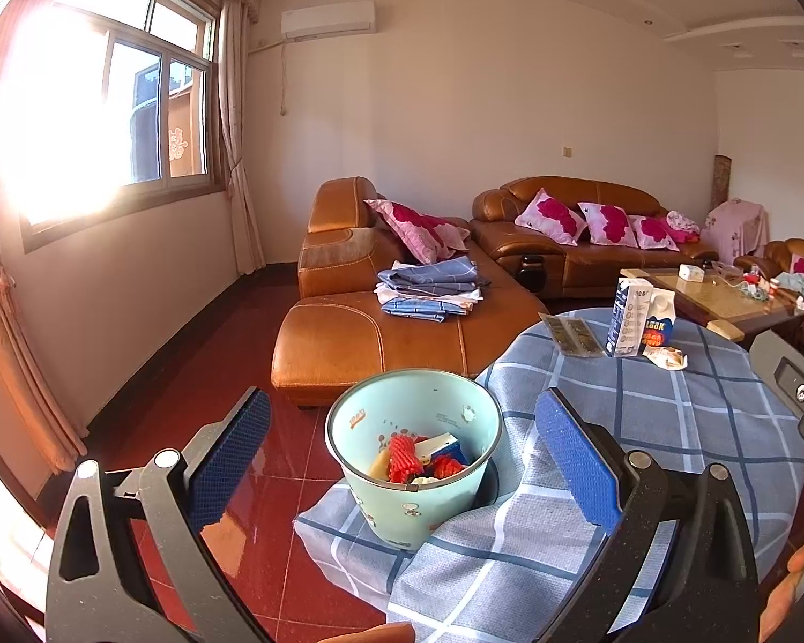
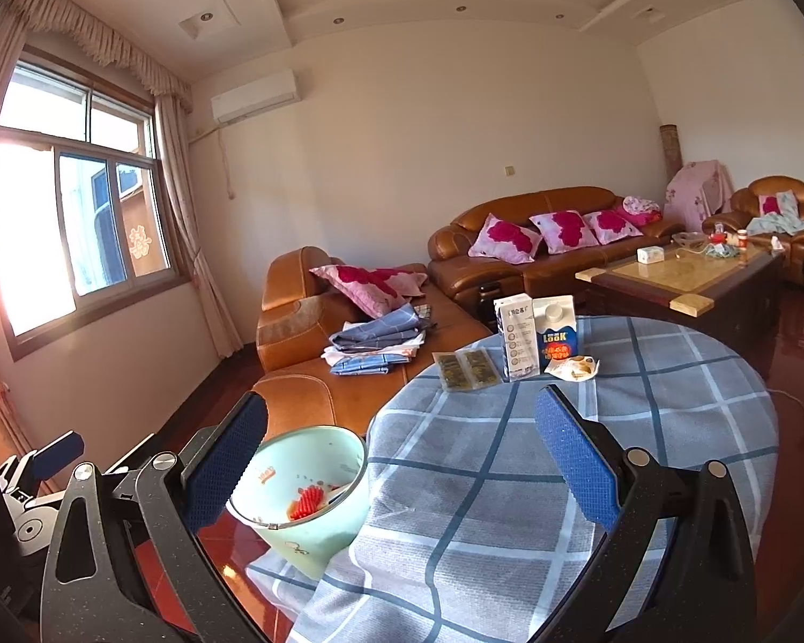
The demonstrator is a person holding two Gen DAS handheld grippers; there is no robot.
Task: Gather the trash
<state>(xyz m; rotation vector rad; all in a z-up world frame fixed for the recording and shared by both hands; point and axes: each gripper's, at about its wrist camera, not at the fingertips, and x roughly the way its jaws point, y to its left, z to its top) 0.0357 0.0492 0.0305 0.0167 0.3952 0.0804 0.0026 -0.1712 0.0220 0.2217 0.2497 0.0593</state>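
A pale green bin (image 1: 412, 455) (image 2: 308, 487) stands on the floor against the round table's (image 1: 670, 428) (image 2: 563, 455) left edge, holding red foam netting and a blue-white box. My left gripper (image 1: 402, 455) hangs open above it, empty. My right gripper (image 2: 402, 455) is open and empty over the near part of the checked cloth. At the table's far side stand a white-blue carton (image 1: 630, 316) (image 2: 517, 335) and a blue milk carton (image 1: 660, 324) (image 2: 556, 333). A crumpled wrapper (image 1: 667, 358) (image 2: 573, 367) and a flat clear packet (image 1: 572, 336) (image 2: 466, 368) lie beside them.
A brown leather sofa (image 1: 380, 332) (image 2: 316, 364) with folded blue cloths stands just behind the bin. A wooden coffee table (image 1: 723, 294) (image 2: 680, 278) with small items sits beyond the round table. The floor is glossy red tile (image 1: 273, 509). The left gripper's body (image 2: 37, 482) shows at the lower left.
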